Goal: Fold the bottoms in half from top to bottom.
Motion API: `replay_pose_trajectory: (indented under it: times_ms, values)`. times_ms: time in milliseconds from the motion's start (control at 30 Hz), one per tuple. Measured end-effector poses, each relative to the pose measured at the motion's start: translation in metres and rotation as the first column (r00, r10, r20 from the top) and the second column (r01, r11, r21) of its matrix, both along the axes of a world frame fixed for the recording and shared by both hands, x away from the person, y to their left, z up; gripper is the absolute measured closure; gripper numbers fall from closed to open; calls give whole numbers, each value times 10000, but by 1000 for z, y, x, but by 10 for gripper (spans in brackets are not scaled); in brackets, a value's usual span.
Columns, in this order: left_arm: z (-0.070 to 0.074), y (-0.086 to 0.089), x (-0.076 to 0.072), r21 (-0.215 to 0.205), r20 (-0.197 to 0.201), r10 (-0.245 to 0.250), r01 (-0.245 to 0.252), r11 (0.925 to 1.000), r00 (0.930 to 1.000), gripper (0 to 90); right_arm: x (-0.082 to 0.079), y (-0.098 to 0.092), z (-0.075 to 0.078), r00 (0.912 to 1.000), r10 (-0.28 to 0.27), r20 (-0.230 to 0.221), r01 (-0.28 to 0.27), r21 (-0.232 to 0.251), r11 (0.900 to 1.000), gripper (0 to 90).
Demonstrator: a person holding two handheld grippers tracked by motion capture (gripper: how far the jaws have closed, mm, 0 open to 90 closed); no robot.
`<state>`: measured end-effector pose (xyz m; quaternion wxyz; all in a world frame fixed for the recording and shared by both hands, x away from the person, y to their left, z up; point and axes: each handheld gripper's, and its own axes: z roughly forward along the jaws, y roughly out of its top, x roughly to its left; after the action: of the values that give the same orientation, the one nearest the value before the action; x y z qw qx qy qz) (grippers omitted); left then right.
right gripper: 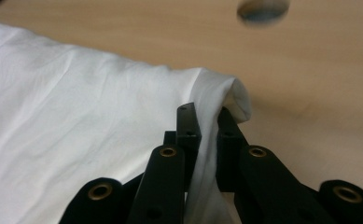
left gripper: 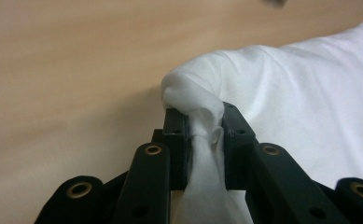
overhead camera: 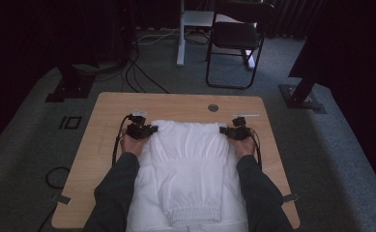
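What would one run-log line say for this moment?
left gripper: shut on garment corner | right gripper: shut on other corner | garment: white, folded, on table

This looks like a lab: a light wooden worktop on grey carpet, black cables, a black folding chair.

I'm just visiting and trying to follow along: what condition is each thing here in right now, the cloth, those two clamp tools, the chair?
White garment: folded, lying flat on the table, its far corners bunched up.
Left hand-held gripper: shut on the garment's far left corner.
Right hand-held gripper: shut on the garment's far right corner.
Table: bare wood beyond the garment.
Folding chair: unfolded, upright, nobody sitting on it.
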<state>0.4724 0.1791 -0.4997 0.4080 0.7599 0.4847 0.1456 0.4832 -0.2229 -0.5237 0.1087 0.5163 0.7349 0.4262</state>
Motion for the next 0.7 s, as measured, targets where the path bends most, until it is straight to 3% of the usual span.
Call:
replay_pose_trajectory:
  times_ms: [67,167,233,400,500,567,600,700]
  values:
    - [18,-1,0,-157,441,-67,74,9998,9990,763,-1,-3,16,9989,63,469,-66,68,10000,838]
    - [43,-1,0,-355,1171,-97,140,9993,9931,763,-4,-11,42,9915,-145,1296,33,861,9963,838]
    - [55,0,-2,-316,1566,-162,214,9993,9875,762,-6,-15,55,9858,-103,1673,-83,1105,9938,837]
    - [57,5,-14,-383,1684,-373,444,9983,9850,760,-15,-12,64,9804,446,1919,-570,595,9966,835]
    - [55,13,-28,-806,1755,-537,687,9944,9830,759,-28,-13,64,9760,763,2039,-892,545,9945,834]
    - [54,20,-41,-1251,1793,-711,944,9876,9812,758,-41,-14,66,9703,1020,2195,-1164,537,9917,833]
    - [54,20,-41,-1251,1793,-711,944,9876,9812,758,-41,-14,66,9703,1020,2195,-1164,537,9917,833]
    - [54,29,-70,-1518,1893,-1209,1507,9768,9744,757,-74,-20,69,9519,1625,2597,-1799,446,9827,830]
